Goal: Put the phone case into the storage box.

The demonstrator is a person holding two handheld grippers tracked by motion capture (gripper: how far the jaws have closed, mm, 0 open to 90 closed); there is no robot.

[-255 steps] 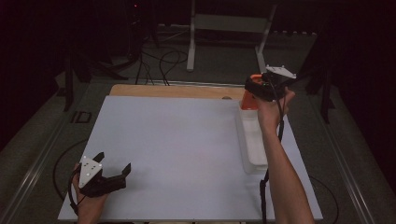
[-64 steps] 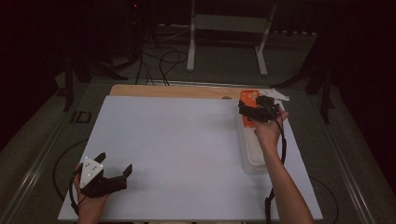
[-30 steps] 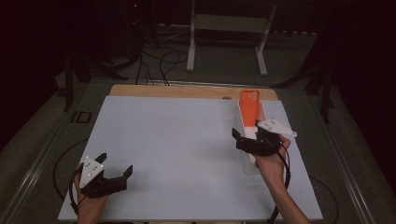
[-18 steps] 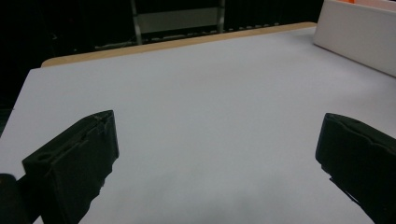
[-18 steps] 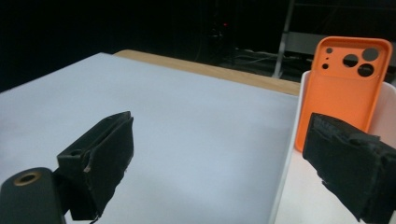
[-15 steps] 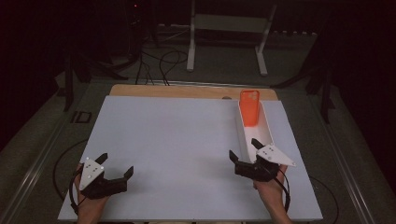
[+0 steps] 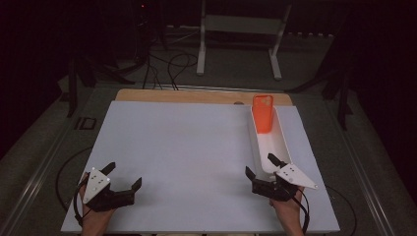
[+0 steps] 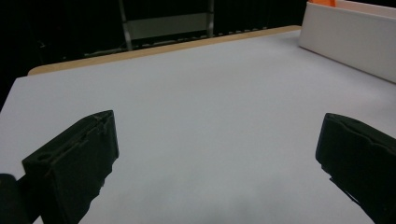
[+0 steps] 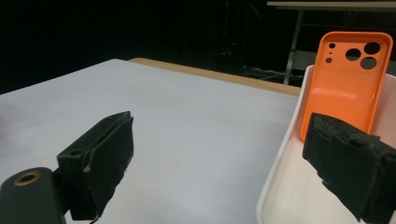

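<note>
Here the orange phone case stands at the far end of the long white tray, right of centre in the high view, leaning upright against the tray's end wall, which is likely why it stays on edge rather than lying flat. In the right gripper view it sits at the upper right of the frame with its inner side toward the camera, and the round camera cutouts show near its top. It looks like smooth, slightly glossy plastic or rubber with rounded corners, so it should flex a little when pinched. The tray is matte white with thin upright walls and rounded ends, a narrow trough that runs away from the person.

The right claw hovers at the tray's near end, lower right of the high view, jaws wide apart and holding nothing; one jaw reaches over the tray, the other hangs over the bare desk beside it. The left claw rests at the lower left, well apart from the tray, also spread open and empty, probably parked out of the way. The desk has a flat, pale, matte sheet on top, with a wooden strip along its far edge
</note>
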